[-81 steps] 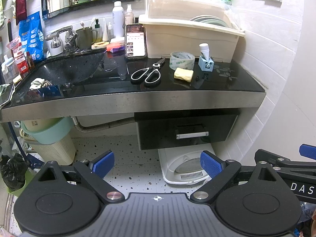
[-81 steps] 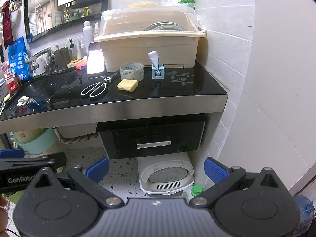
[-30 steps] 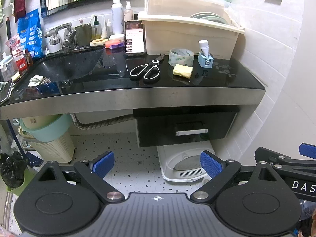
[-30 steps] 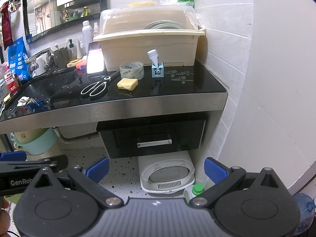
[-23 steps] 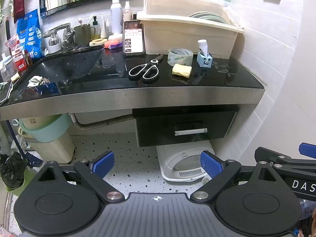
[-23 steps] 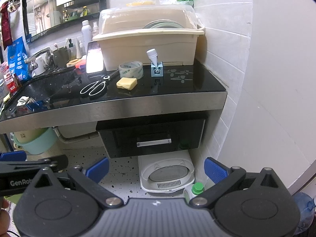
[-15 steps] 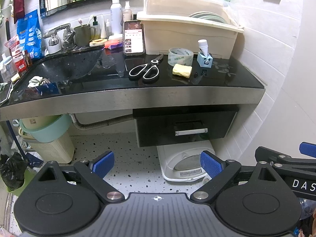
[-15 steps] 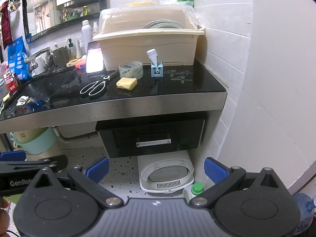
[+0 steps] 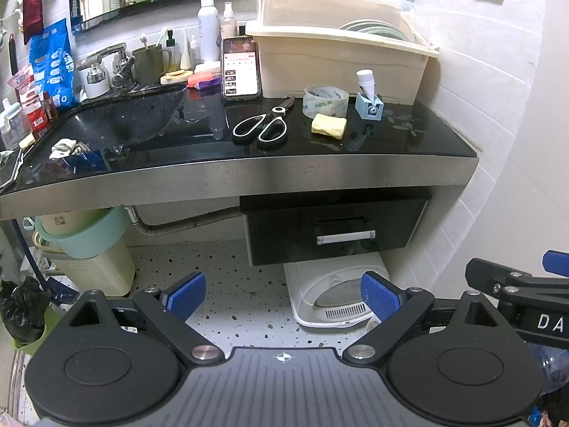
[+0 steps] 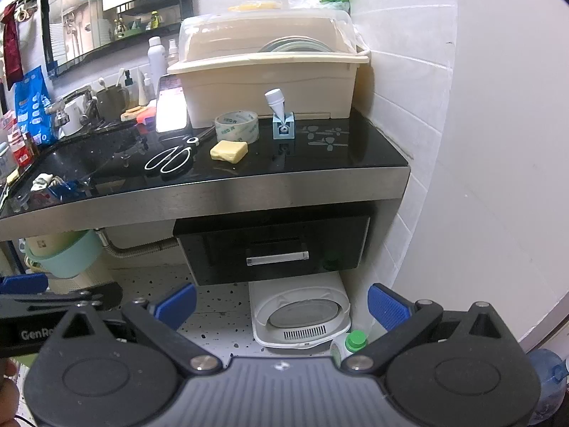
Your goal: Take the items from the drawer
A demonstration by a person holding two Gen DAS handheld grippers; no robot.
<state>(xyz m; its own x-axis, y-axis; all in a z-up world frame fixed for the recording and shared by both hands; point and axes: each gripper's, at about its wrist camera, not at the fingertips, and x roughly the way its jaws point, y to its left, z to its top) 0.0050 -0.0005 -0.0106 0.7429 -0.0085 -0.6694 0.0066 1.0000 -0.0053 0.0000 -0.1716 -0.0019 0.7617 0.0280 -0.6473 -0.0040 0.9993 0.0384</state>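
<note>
A black drawer [image 9: 334, 229] with a silver bar handle [image 9: 345, 237] hangs shut under the black countertop [image 9: 419, 138]; it also shows in the right wrist view [image 10: 277, 249] with its handle [image 10: 277, 257]. Its contents are hidden. My left gripper [image 9: 282, 297] is open and empty, well back from the drawer, low over the floor. My right gripper [image 10: 281, 302] is open and empty, also well back from it and below handle height. On the countertop lie scissors [image 9: 261, 128], a tape roll [image 9: 325, 101], a yellow block [image 9: 329, 126] and a blue holder [image 9: 370, 105].
A white appliance [image 9: 338, 293] stands on the speckled floor below the drawer, with a green-capped bottle [image 10: 352, 343] beside it. A cream dish rack [image 9: 341, 60] and a phone [image 9: 241, 68] are at the counter's back. A sink [image 9: 124, 121] is left; baskets [image 9: 92, 256] stand beneath it. A tiled wall is right.
Both grippers have drifted very slightly; the view of counter and drawer is almost the same. Both stay open and empty.
</note>
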